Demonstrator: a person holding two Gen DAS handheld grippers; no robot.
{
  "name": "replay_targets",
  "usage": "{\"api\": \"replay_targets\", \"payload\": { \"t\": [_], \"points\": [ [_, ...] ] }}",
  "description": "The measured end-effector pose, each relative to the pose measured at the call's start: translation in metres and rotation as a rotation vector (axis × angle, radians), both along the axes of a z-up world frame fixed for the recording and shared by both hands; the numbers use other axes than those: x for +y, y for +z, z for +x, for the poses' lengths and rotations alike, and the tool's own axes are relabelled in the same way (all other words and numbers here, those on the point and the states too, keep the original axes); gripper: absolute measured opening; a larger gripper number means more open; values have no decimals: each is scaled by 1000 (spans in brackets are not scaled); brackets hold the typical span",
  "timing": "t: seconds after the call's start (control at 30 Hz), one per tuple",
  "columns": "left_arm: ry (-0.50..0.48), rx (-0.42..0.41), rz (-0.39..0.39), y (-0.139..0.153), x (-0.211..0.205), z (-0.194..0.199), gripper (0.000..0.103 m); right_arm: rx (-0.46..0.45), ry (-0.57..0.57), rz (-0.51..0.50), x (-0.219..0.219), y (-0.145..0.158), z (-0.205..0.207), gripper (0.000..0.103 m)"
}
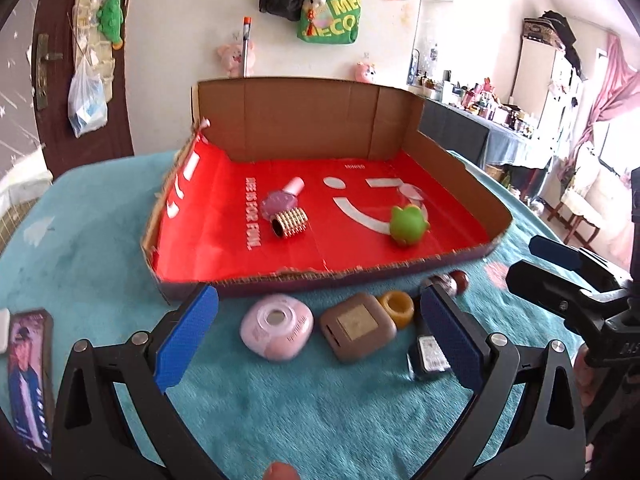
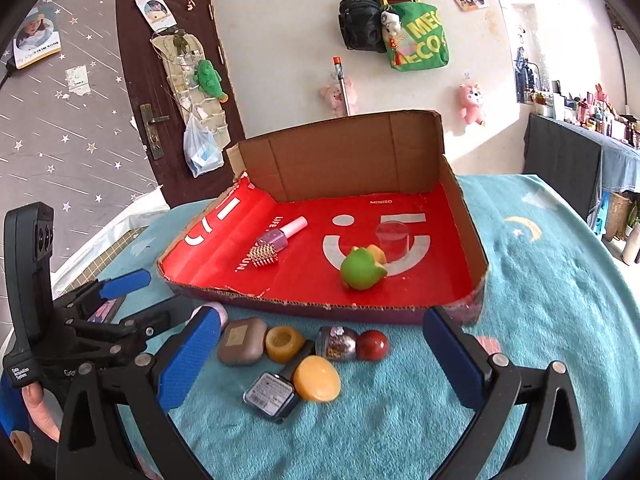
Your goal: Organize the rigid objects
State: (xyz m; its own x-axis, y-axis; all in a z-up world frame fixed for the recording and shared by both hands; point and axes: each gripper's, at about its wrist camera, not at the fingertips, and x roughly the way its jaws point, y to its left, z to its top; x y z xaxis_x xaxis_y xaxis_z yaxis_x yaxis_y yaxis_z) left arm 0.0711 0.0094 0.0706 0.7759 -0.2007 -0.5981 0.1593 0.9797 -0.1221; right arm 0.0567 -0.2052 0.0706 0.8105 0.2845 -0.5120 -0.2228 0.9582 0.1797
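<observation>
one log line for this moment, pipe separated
left hand-held gripper: open, empty | right hand-held gripper: open, empty | box: green toy, nail polish inside | towel: brown case outside

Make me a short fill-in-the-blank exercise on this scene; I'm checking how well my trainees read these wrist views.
1. The green frog toy lies inside the cardboard ____.
2. The gold ribbed roller lies beside a nail polish bottle whose cap is ____.
3. The brown square case lies on a ____ blanket.
4. Both the left hand-held gripper and the right hand-held gripper are ____.

Missing words: box; pink; teal; open
</observation>
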Motion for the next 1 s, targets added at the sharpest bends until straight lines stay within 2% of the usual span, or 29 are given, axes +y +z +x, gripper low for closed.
{"api": "replay_targets", "payload": {
  "t": [0.37, 0.67, 0.87, 1.0],
  "points": [
    [-15, 45, 13, -20, -8, -14, 103, 8, -51, -47, 0, -16, -14, 103],
    [-3, 100, -26, -33, 0, -17, 103, 38, -58, -63, 3, -30, -20, 103],
    [17, 107, 39, -45, -4, -22, 103, 64, -62, -90, 7, -44, -23, 103],
    [6, 127, 38, -52, -5, -23, 103, 86, -59, -102, 9, -51, -22, 102]
  ]
}}
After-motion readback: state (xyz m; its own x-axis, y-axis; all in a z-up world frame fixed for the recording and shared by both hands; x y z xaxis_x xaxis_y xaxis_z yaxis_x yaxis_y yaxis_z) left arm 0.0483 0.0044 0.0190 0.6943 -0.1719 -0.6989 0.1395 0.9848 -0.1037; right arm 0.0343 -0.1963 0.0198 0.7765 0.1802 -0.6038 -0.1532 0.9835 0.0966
